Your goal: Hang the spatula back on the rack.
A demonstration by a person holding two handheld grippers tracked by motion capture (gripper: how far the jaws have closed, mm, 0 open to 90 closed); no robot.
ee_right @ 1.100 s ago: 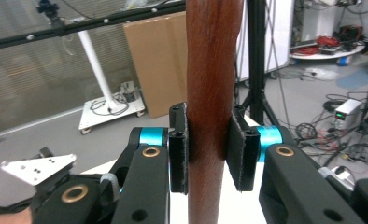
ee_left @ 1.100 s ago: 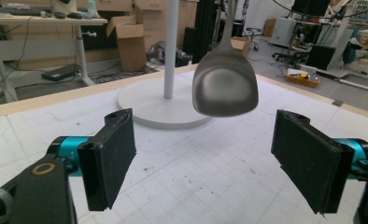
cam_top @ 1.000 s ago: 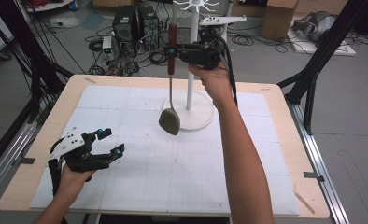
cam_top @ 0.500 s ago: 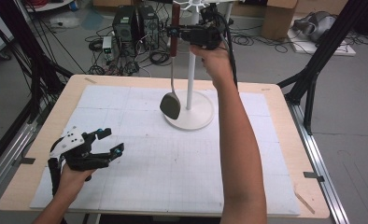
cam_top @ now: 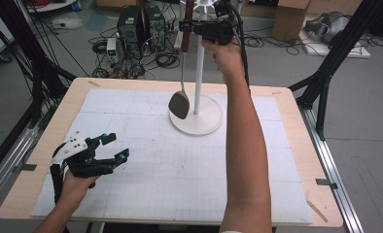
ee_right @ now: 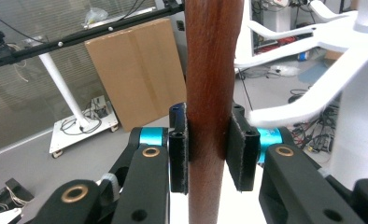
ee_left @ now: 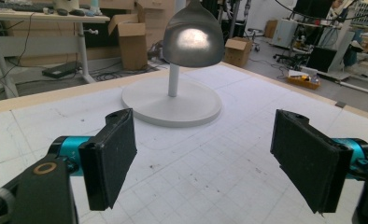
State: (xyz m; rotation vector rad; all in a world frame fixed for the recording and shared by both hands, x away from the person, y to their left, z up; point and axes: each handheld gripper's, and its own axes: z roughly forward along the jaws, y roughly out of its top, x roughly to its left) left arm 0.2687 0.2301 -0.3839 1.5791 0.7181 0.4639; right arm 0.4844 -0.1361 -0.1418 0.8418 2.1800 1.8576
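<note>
Two steps remain, we judge: our right hand-held gripper point(ee_right: 207, 154), pinching the spatula point(cam_top: 181, 92), must hook it on the rack point(cam_top: 198, 82); left hand-held gripper point(ee_left: 210, 158) rests spread.

no readable text, labels or numbers anywhere

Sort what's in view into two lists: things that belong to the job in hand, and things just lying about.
Job in hand:
- spatula, hanging upright by its wooden handle
- right gripper, clamped on that handle
- white stand, its arms beside the handle

Lying about:
- left gripper, open above the table mat
- cardboard boxes and computer towers on the floor beyond the table
</note>
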